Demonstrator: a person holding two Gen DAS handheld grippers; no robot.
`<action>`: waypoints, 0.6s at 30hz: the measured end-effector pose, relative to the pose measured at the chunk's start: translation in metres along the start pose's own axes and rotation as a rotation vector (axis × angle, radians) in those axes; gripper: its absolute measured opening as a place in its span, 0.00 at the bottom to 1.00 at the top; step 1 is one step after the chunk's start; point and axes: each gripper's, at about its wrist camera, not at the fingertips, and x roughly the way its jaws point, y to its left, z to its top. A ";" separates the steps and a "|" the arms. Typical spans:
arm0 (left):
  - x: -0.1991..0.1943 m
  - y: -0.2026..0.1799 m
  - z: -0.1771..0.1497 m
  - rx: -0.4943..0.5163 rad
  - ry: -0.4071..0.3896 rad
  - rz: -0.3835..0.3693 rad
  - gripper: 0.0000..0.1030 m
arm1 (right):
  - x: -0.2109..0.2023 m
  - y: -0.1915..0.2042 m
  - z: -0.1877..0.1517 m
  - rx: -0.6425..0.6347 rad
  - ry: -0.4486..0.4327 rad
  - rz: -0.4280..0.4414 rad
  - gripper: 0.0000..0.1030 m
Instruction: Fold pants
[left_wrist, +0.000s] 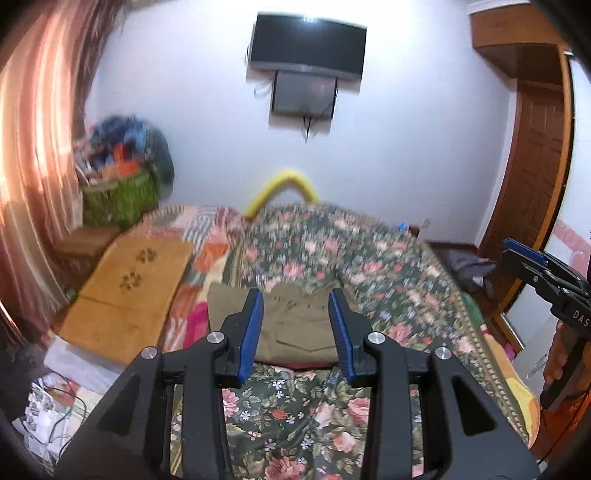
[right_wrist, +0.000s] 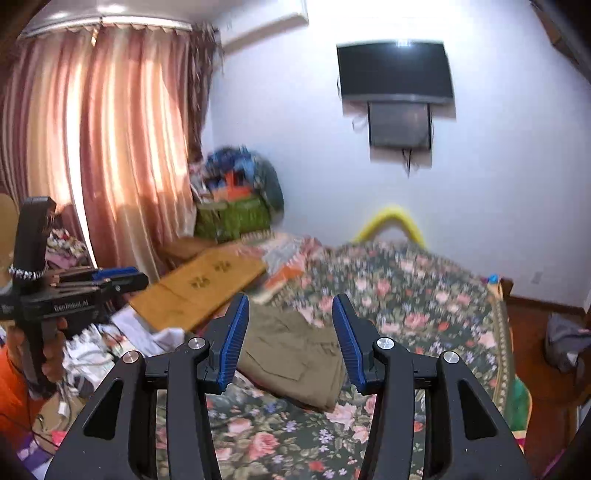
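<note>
Nearest, the left gripper (left_wrist: 295, 328) and the right gripper (right_wrist: 290, 332) hung above the bed, each with its blue pads parted and nothing between them. Below them the olive pants (left_wrist: 295, 328) lay folded flat on the floral bedspread (left_wrist: 388, 273). Beyond stood a green basket (left_wrist: 122, 199) and a wall television (left_wrist: 308, 46).

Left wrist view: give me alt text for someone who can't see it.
Olive pants lie folded on a floral bedspread, seen between the open, empty left gripper's blue fingers. The right gripper shows at the right edge.
</note>
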 end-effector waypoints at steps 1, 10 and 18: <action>-0.017 -0.006 0.001 0.003 -0.032 0.006 0.40 | -0.009 0.003 0.001 0.002 -0.019 0.005 0.42; -0.118 -0.045 -0.013 0.031 -0.233 0.057 0.54 | -0.084 0.036 -0.002 0.018 -0.174 0.058 0.52; -0.159 -0.065 -0.030 0.042 -0.311 0.054 0.74 | -0.110 0.051 -0.012 0.028 -0.235 0.034 0.77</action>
